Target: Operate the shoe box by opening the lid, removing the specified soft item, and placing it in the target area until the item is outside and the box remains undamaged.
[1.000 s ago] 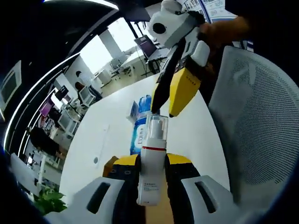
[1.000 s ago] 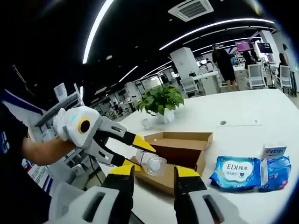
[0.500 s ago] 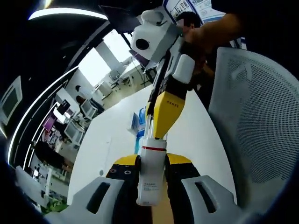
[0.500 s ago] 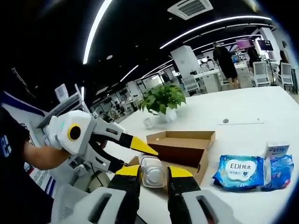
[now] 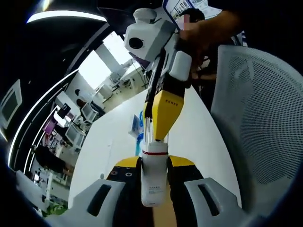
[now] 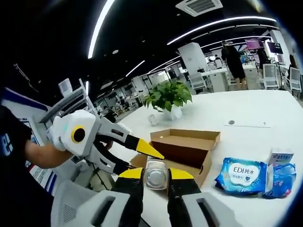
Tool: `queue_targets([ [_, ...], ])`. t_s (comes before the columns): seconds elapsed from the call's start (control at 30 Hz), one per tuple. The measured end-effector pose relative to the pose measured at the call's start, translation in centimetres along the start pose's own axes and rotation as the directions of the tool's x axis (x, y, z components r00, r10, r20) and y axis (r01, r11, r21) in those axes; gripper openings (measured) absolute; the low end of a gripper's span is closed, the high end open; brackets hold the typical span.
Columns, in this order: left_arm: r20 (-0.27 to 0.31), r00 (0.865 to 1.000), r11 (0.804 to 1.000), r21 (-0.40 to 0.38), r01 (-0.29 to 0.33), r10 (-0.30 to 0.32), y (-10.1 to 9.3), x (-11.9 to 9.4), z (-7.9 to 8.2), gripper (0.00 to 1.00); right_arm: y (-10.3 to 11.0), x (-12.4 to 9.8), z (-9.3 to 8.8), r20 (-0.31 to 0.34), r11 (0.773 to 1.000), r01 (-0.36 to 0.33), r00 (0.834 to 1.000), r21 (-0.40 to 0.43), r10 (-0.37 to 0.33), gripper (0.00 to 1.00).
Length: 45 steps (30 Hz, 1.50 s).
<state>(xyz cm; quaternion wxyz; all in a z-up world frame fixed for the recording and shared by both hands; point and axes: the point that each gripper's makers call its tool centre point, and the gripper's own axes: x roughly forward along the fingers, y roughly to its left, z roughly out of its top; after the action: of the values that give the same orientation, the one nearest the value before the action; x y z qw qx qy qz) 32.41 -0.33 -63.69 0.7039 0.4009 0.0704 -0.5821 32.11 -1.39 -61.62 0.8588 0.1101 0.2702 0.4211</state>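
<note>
A white bottle (image 5: 154, 179) with a red band is held above the white table (image 6: 222, 116), between both tools. The left gripper (image 5: 154, 166) has its yellow-tipped jaws pressed on the bottle's body, and the right gripper (image 6: 155, 174) has its jaws closed tight on the clear cap (image 6: 155, 176) at the other end. On the table behind stands the brown shoe box (image 6: 187, 149), open, its lid already off. Just beside the box lies a blue wipes pack (image 6: 240, 175), and near it a smaller blue packet (image 6: 283, 176). A potted plant (image 6: 169, 98) stands farther back.
</note>
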Motion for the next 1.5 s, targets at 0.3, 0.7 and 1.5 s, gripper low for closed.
queue_targets([
  [0.3, -0.001, 1.0, 0.998, -0.065, -0.003, 0.002, 0.2, -0.1, -0.6, 0.22, -0.8, 0.1, -0.1, -0.05, 0.997, -0.003, 0.999, -0.075, 0.0, 0.13],
  [0.7, -0.039, 0.998, 0.976, -0.211, -0.057, 0.05, 0.4, -1.8, -3.8, 0.27, -4.4, -0.2, 0.7, -0.131, 0.976, 0.01, 0.991, -0.216, -0.039, 0.13],
  [1.5, -0.148, 0.972, 0.771, -0.592, -0.234, 0.182, -1.2, -7.6, -11.2, 0.45, -11.0, 1.0, 4.9, -0.306, 0.817, -0.109, 0.948, -0.567, -0.087, 0.14],
])
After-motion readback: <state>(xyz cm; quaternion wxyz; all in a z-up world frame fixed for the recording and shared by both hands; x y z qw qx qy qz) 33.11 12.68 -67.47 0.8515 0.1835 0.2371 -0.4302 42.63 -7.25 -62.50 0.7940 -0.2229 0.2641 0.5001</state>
